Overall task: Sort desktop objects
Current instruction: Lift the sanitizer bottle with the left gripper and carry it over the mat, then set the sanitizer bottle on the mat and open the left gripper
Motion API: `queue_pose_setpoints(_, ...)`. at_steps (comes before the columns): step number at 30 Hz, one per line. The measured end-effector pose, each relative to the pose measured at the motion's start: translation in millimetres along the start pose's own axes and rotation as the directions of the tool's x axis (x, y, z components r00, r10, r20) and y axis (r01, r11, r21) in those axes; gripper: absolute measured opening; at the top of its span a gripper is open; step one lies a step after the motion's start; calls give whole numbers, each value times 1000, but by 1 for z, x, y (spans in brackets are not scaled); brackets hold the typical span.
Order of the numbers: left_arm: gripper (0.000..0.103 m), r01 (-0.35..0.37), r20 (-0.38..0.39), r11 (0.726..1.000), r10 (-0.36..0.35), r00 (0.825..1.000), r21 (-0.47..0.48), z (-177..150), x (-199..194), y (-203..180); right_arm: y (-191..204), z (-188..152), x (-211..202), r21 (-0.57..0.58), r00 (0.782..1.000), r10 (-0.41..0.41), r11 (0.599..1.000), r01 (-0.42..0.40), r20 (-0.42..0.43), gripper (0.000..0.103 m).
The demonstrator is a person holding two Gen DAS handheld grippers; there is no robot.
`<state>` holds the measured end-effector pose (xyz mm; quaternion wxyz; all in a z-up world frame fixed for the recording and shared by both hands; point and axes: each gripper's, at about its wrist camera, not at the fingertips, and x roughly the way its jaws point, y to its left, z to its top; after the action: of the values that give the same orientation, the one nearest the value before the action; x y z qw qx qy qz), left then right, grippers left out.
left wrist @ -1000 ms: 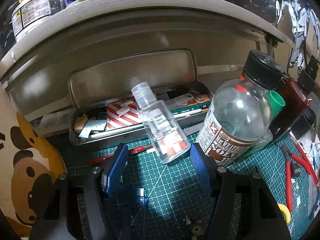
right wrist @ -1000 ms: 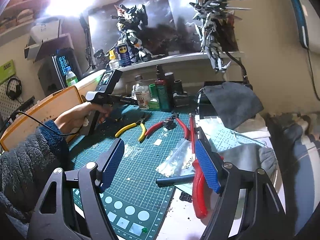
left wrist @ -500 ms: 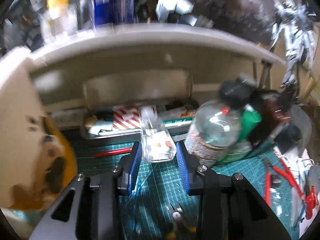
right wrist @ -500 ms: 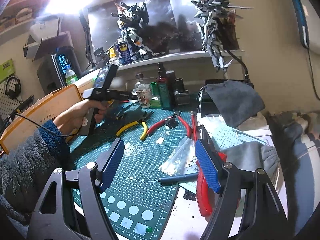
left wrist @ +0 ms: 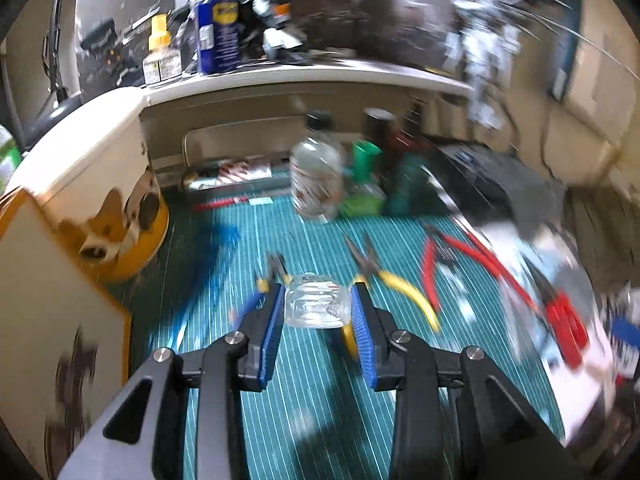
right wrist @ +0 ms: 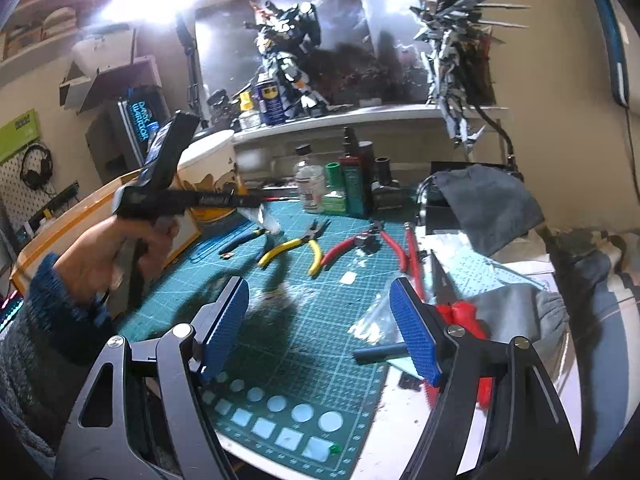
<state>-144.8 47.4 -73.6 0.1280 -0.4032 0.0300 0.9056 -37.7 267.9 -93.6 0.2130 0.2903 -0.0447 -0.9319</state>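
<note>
Blue pads of the left gripper (left wrist: 317,308) clamp a small clear bottle (left wrist: 316,305) from both sides, one pad pressed against each flat face. The bottle hangs clear of the green cutting mat (left wrist: 256,248), above the yellow-handled pliers (left wrist: 394,286); the left wrist view is smeared. In the right wrist view a hand (right wrist: 120,252) holds that gripper's grip, and the bottle shows as a pale blur at its tip.

The right gripper (right wrist: 320,320) stands with its jaws wide apart and nothing between the pads. It hovers over the near part of the mat, with a dark rod (right wrist: 378,354) and a clear plastic bag (right wrist: 374,324) just beside its right finger.
</note>
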Motion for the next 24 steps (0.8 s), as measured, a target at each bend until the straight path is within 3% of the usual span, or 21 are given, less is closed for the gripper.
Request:
queue_pose_setpoints(6, 33, 62, -54, 996, -59, 997, 60, -67, -41, -26, 1, -10, -4, 47, 998, 30, 999, -28, -50, 70)
queue_pose_setpoints(10, 33, 81, -70, 997, -81, 994, -8, -98, -49, -25, 7, -16, -5, 48, 995, 26, 999, -21, -92, 70)
queue_pose_setpoints(19, 33, 66, -44, 994, -70, 997, -89, -151, -68, -29, 37, -30, -15, 33, 989, 36, 999, -32, -143, 70)
queue_pose_setpoints(24, 34, 72, -24, 989, -75, 997, -128, -160, -73, -34, 46, -38, -14, 43, 986, 27, 999, -20, -167, 70)
